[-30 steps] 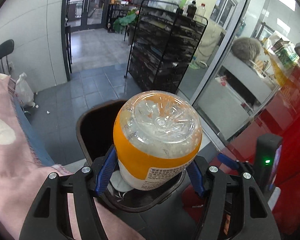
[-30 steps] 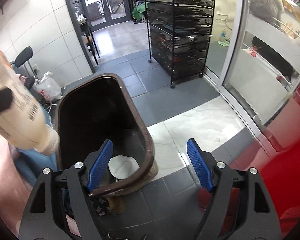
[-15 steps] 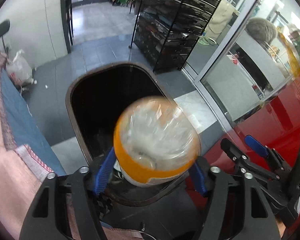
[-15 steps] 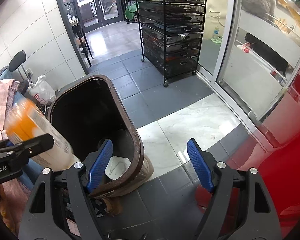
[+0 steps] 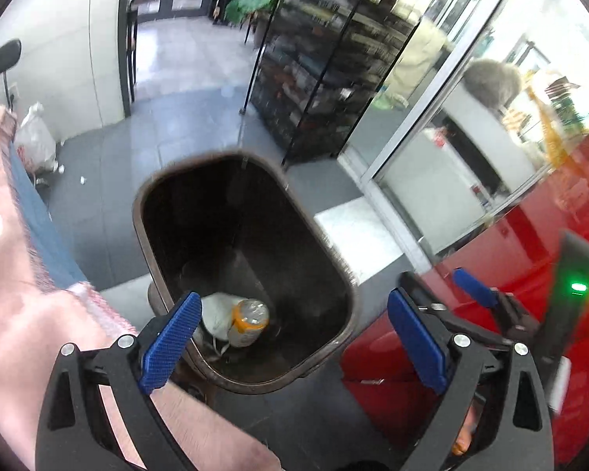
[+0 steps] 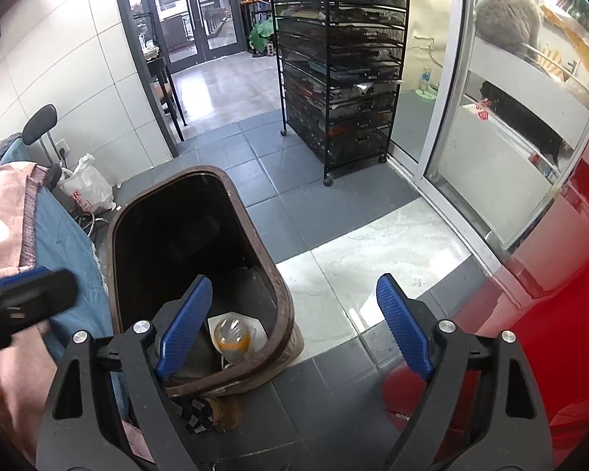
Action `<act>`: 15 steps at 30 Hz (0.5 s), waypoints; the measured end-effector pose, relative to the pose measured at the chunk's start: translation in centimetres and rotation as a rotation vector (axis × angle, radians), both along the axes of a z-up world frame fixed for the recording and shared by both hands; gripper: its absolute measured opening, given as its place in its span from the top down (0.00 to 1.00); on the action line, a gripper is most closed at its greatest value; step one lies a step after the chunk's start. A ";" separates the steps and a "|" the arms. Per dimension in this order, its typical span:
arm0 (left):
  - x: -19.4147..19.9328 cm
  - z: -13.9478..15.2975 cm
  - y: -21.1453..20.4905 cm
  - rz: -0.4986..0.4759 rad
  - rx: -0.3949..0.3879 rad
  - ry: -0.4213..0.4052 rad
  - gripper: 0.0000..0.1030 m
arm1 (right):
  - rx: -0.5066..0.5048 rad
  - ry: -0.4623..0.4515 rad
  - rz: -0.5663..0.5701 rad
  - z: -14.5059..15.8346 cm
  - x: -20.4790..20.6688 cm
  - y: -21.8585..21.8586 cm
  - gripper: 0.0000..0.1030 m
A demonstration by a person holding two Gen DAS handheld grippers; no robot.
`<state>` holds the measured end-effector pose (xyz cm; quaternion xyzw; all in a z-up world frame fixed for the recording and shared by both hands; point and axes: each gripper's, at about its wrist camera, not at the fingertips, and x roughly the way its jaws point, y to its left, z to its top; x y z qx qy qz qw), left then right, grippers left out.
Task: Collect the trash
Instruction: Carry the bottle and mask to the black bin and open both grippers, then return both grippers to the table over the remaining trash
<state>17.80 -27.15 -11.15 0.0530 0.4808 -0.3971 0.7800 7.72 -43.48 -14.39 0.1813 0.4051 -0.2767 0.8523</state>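
Both grippers hang over the bin with nothing between their blue pads: the left gripper point(image 5: 290, 327) has just been opening wide, and the right gripper point(image 6: 294, 324) has too. The orange-label bottle point(image 5: 250, 322) lies at the bottom of the brown trash bin point(image 5: 345, 274), on a white wrapper point(image 5: 216, 314). Main risk I see: the left gripper's near finger sits close to the rim, so pulling back carelessly could tip the bin onto the grey tiles point(image 6: 278, 180).

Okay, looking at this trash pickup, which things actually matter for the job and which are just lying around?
Part of the job:
- orange-label bottle, lying inside the bin
- brown bin
- left gripper, jaws just opened, nothing between them
- right gripper, open, empty

Just lying about:
- black drawer cart
- white plastic bag by the wall
- black chair
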 end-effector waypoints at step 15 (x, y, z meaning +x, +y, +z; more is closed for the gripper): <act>-4.9 8.5 12.5 0.176 -0.098 -0.276 0.06 | -0.007 -0.107 0.242 5.3 3.6 8.1 0.09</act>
